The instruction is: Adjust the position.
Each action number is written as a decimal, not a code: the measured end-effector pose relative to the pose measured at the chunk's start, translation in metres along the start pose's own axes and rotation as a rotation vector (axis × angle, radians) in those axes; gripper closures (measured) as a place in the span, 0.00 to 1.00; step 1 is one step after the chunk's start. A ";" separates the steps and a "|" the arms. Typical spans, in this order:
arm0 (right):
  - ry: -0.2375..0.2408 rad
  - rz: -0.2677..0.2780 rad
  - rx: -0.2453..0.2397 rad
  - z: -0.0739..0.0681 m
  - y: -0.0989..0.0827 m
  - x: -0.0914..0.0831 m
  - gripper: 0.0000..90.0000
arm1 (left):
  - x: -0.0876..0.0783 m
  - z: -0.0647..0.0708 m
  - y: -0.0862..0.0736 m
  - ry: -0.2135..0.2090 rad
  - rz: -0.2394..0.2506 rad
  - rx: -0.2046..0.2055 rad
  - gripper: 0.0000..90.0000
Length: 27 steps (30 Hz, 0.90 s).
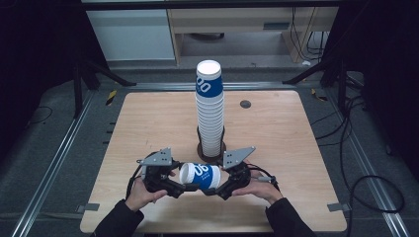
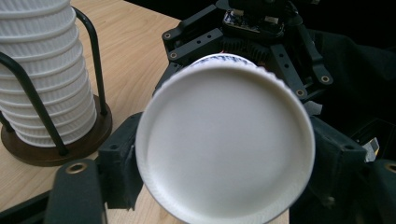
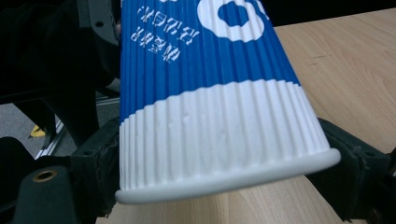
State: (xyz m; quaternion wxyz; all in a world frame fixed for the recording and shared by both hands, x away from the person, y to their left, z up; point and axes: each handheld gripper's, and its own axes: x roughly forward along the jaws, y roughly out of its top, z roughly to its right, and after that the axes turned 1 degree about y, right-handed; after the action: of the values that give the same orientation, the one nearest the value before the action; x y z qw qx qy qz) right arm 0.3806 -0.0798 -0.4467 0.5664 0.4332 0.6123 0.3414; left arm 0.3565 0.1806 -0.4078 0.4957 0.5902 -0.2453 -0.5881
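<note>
Blue-and-white cup lies level, seemingly clamped between both inward-angled tools.

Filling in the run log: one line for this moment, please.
left tool: on cup | right tool: on cup | cup: sideways | stack: in holder

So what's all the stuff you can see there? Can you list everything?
blue and white ribbed paper cup: one, lying sideways, held off the table between the two grippers near the front edge.
tall stack of blue and white paper cups: one stack, upright at the table's middle.
dark round holder with black wire uprights: one, around the stack's bottom.
light wooden table: one, under everything.
small dark round disc: one, on the table right of the stack.
left gripper: black, fingers on the cup's flat closed end.
right gripper: black, fingers on the cup's rim end.
hands: two, dark sleeves, bottom edge.
</note>
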 end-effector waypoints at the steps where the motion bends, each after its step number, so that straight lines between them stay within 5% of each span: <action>1: 0.000 -0.003 0.000 0.000 0.000 0.000 0.17 | -0.001 0.000 0.000 0.005 0.001 0.003 0.24; 6: -0.052 -0.031 -0.030 0.001 0.001 -0.009 0.17 | -0.008 -0.001 0.002 0.018 -0.023 0.014 0.21; 13: -0.094 -0.085 -0.055 0.002 0.003 -0.018 0.18 | -0.004 -0.006 -0.003 0.028 -0.145 0.036 0.17; 27: -0.063 -0.260 -0.123 -0.006 -0.002 0.011 0.18 | 0.019 -0.002 -0.011 0.006 -0.343 0.083 0.18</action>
State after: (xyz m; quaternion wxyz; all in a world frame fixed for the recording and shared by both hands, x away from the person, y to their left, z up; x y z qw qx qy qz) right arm 0.3744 -0.0697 -0.4522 0.6502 0.3253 0.6232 0.2882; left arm 0.3590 0.1688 -0.4269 0.3638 0.6452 -0.1635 -0.6516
